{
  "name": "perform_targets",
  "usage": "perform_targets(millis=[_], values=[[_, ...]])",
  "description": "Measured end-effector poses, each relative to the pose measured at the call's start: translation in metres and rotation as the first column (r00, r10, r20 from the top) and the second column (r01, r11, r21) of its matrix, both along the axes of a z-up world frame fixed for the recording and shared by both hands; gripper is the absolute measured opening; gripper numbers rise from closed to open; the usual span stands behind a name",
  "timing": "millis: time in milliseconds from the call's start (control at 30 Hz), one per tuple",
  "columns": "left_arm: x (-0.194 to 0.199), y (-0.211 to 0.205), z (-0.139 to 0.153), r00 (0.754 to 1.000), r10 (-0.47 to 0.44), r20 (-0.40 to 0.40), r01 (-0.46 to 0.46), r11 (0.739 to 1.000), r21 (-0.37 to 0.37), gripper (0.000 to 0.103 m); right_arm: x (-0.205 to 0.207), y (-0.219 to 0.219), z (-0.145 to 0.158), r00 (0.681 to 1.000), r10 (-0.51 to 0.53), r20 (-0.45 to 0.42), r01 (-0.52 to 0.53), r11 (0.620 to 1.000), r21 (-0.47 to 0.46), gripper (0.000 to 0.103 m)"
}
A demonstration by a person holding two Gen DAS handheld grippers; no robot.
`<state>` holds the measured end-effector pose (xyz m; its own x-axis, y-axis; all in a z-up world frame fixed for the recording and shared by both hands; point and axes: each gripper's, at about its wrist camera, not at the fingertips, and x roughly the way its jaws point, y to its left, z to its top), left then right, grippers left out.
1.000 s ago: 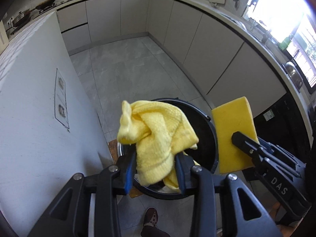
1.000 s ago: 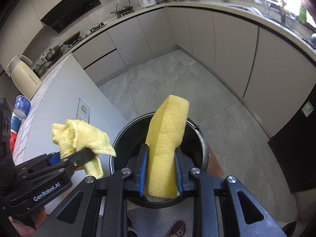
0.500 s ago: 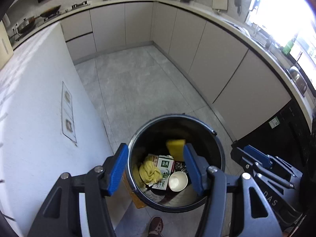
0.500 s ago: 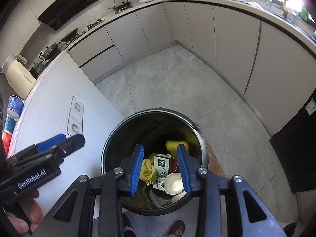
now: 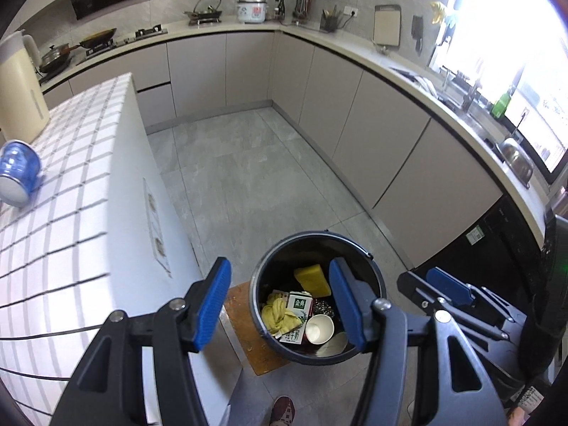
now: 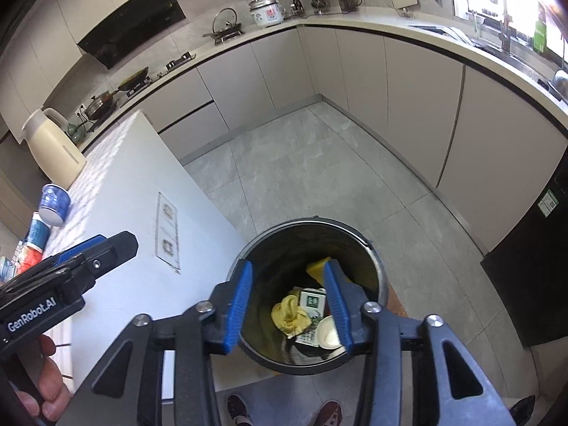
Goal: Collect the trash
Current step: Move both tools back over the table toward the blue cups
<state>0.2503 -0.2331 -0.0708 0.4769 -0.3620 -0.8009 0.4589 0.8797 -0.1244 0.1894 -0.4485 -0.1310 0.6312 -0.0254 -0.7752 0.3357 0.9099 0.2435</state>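
**Both grippers empty above the bin**

The left gripper (image 5: 280, 301) stands spread with nothing between its blue pads. The right gripper (image 6: 287, 305) is empty too, its jaws opening. Both hang over the black trash bin (image 5: 378, 277), which sits on the grey floor beside the white counter (image 5: 71, 213). Inside the bin lie a yellow cloth (image 5: 278, 316), a yellow sponge (image 5: 312, 278), a milk carton (image 5: 297, 307) and a paper cup (image 5: 319, 328).
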Motion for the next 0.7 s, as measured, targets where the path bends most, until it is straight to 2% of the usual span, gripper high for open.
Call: perform_targets(millis=[300, 500, 700], values=[[0.001, 0.056, 0.031, 0.997, 0.049, 0.051, -0.048, 0.999, -0.018, 0.066, 0.008, 0.059, 0.041, 0.997, 0.043, 0.059, -0.042, 0.999, -0.016, 0.054], [0.007, 0.105, 0.039, 0.991, 0.116, 0.069, -0.115, 0.993, -0.014, 0.068, 0.023, 0.111, 0.058, 0.991, 0.099, 0.087, -0.097, 0.995, -0.024, 0.06], [0.013, 0.157, 0.043, 0.98, 0.184, 0.081, -0.185, 0.983, -0.006, 0.068, 0.041, 0.167, 0.066, 0.98, 0.171, 0.1, -0.169, 0.985, -0.024, 0.062]])
